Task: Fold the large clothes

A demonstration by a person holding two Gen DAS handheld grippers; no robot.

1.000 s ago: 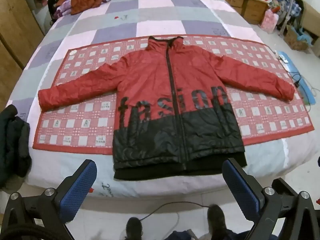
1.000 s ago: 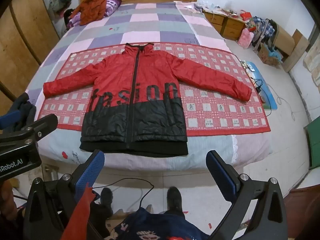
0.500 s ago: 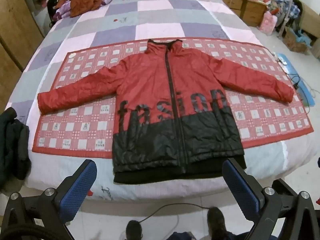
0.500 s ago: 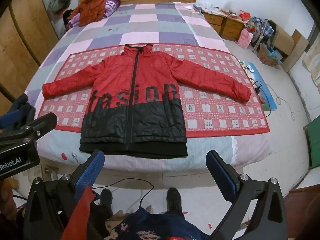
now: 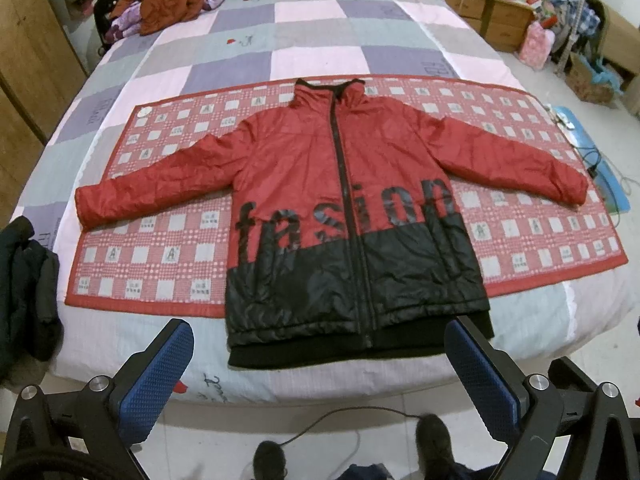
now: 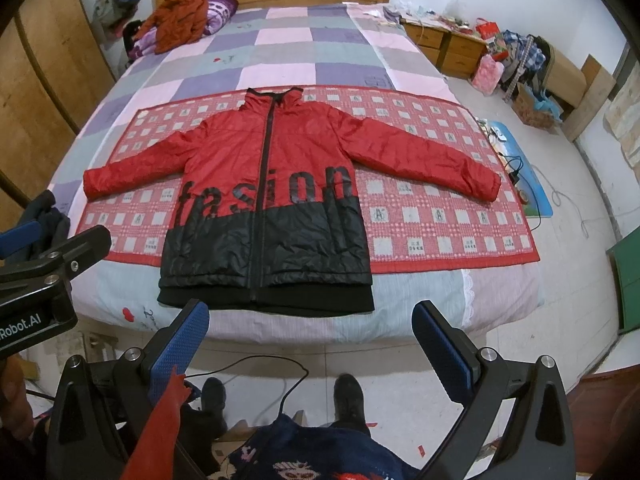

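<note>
A red-and-black padded jacket (image 5: 344, 216) lies flat, front up and zipped, on a red checked mat (image 5: 152, 248) spread across the near part of the bed (image 5: 304, 16). Both sleeves stretch out sideways over the mat, the collar points to the far end, and the black hem hangs past the mat's near edge onto the pale sheet close to the foot of the bed. Dark letters run across the chest where the red meets the black.

The left tongs (image 5: 320, 364) hover off the near edge of the bed, spread wide and holding nothing — their blue pads (image 5: 156, 380) sit to either side of the jacket's hem in the left wrist view. The right tongs (image 6: 310, 346) are likewise wide apart and empty, held over the floor just short of the bed; a scrap of red cloth (image 6: 160, 428) shows by the left finger's base.

An orange garment (image 6: 180, 18) is heaped at the far left by the headboard, and a dark coat (image 5: 24, 296) lies at the near left edge of the bed. A cable (image 6: 276, 380) trails over the floor by the person's shoes.
</note>
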